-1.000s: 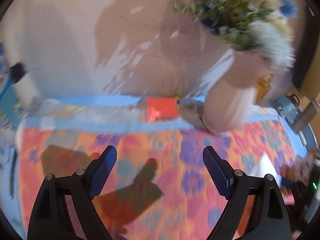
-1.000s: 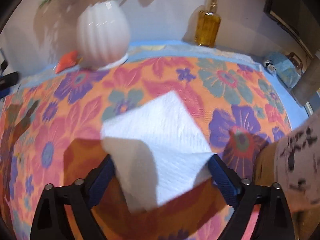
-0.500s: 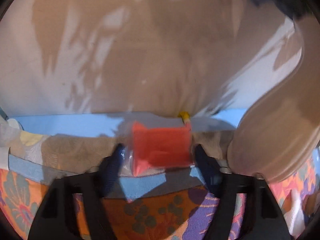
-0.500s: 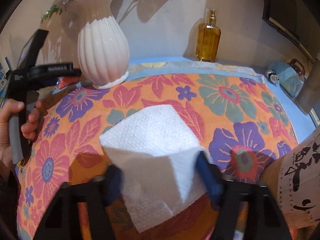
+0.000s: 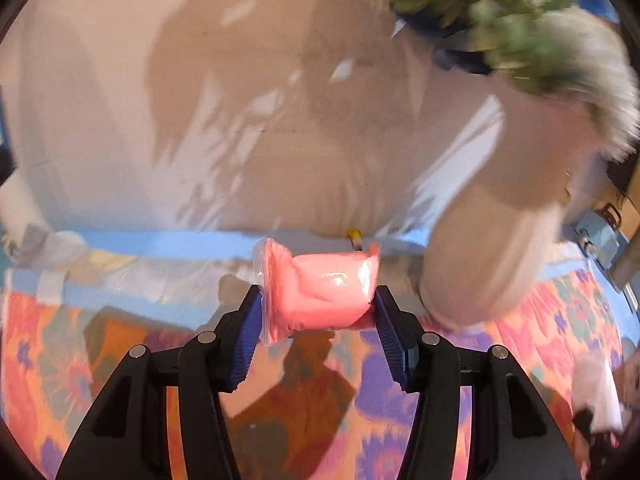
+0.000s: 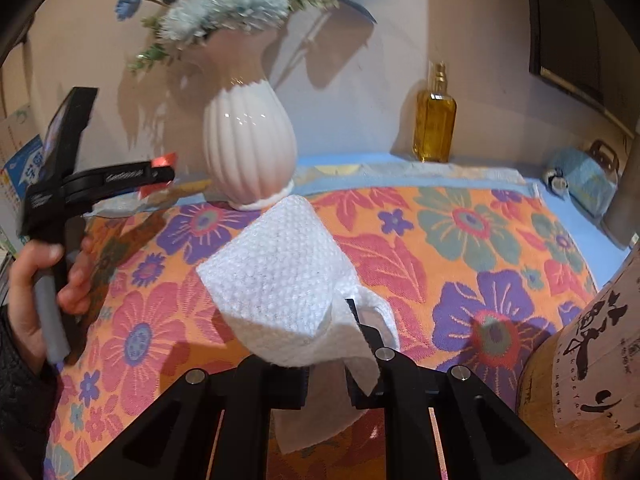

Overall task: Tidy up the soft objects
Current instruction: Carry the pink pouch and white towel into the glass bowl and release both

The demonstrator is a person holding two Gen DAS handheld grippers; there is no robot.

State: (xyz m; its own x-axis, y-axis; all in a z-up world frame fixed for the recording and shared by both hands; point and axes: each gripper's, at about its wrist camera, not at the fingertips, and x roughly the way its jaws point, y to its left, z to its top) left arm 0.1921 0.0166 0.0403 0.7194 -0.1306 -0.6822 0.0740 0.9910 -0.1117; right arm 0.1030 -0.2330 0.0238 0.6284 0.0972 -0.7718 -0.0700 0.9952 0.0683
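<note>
My left gripper (image 5: 318, 312) is shut on a soft pink packet in clear plastic (image 5: 320, 288) and holds it above the floral tablecloth (image 5: 100, 360), just left of the white vase (image 5: 488, 256). The left gripper also shows in the right wrist view (image 6: 160, 172), with a bit of the red packet (image 6: 164, 159) at its tips. My right gripper (image 6: 328, 344) is shut on a crumpled white paper towel (image 6: 280, 280) and holds it above the cloth; the towel hides the fingertips.
A ribbed white vase (image 6: 248, 140) with flowers stands at the back by the wall. An amber glass bottle (image 6: 434, 120) stands to its right. A blue pouch (image 6: 584, 180) lies at the far right edge. A printed cylindrical container (image 6: 588, 360) stands close on the right.
My left gripper closed on the pink packet and lifted it away from the wall. My right gripper closed on the paper towel, which bunched up and rose off the cloth.
</note>
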